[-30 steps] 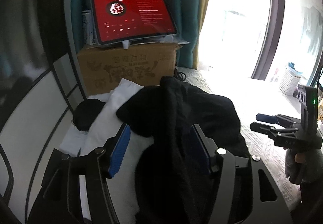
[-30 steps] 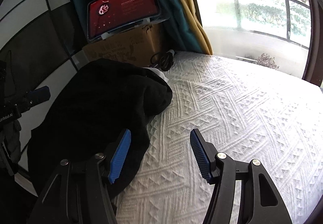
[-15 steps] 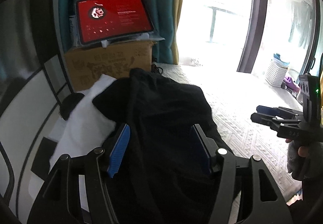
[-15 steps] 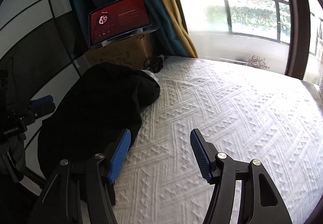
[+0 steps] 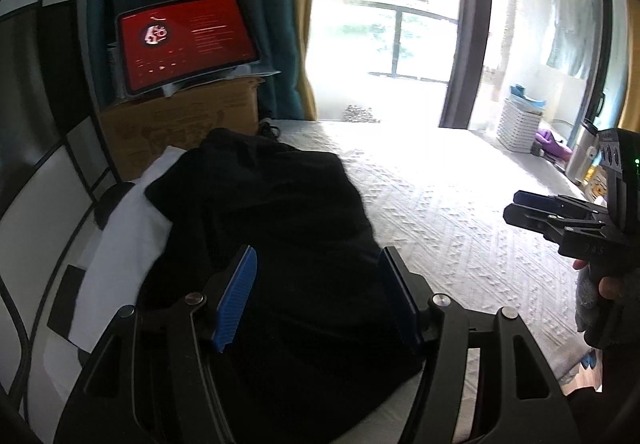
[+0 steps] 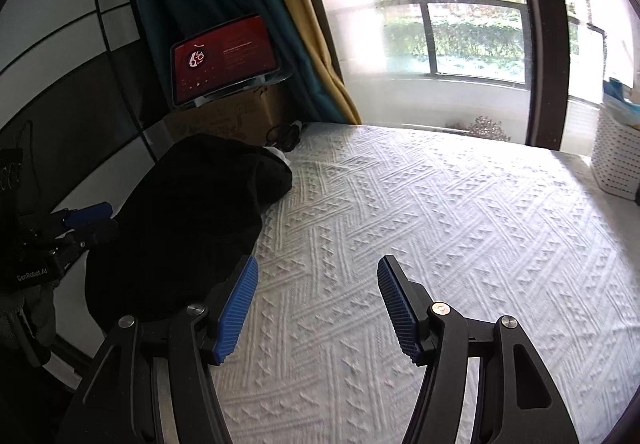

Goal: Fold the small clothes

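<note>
A heap of black clothes (image 5: 276, 228) lies at the left side of a white textured bed (image 5: 452, 211), partly over a white garment (image 5: 132, 228). My left gripper (image 5: 318, 268) hovers over the black heap, open, with nothing pinched between its blue pads. In the right wrist view the same black heap (image 6: 192, 219) sits to the left, and my right gripper (image 6: 318, 276) hangs open above bare bedspread (image 6: 440, 228). The right gripper (image 5: 532, 207) also shows at the right edge of the left wrist view, held by a gloved hand. The left gripper (image 6: 86, 217) shows at the left edge of the right wrist view.
A tablet with a red screen (image 5: 184, 43) leans on a cardboard box (image 5: 180, 123) at the head of the bed, before teal and yellow curtains. A black cable (image 6: 284, 133) lies by the box. A white basket (image 6: 618, 151) stands right of the bed, near the glass door.
Both grippers have drawn back and swung right: the tablet and box look smaller and farther, more bedspread and window show. The white garment has slid left in the left wrist view. Jaws unchanged.
</note>
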{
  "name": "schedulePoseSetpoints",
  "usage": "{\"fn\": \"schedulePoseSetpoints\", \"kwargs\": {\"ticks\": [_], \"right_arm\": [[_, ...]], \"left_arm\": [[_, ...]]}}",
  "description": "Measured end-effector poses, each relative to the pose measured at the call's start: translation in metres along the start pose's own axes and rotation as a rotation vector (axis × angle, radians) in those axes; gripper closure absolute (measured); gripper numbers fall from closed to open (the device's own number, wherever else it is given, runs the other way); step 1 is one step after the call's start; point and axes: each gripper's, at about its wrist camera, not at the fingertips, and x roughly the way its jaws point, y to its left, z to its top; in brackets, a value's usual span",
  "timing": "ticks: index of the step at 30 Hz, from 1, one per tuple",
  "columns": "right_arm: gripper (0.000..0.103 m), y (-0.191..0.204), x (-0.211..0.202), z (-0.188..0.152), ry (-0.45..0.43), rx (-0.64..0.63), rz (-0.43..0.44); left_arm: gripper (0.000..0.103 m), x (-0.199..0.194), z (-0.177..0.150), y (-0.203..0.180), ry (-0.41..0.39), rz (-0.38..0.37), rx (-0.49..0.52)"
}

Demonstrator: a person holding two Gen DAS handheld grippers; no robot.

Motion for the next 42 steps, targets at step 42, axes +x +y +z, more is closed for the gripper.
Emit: {"fn": "schedulePoseSetpoints", "kwargs": {"ticks": [42], "right_arm": [[0.01,0.002,-0.231,-0.036,-0.358,0.01,-0.294]], "left_arm": [[0.001,-0.128,0.006,-0.118,-0.443,-0.085,0.001]]}}
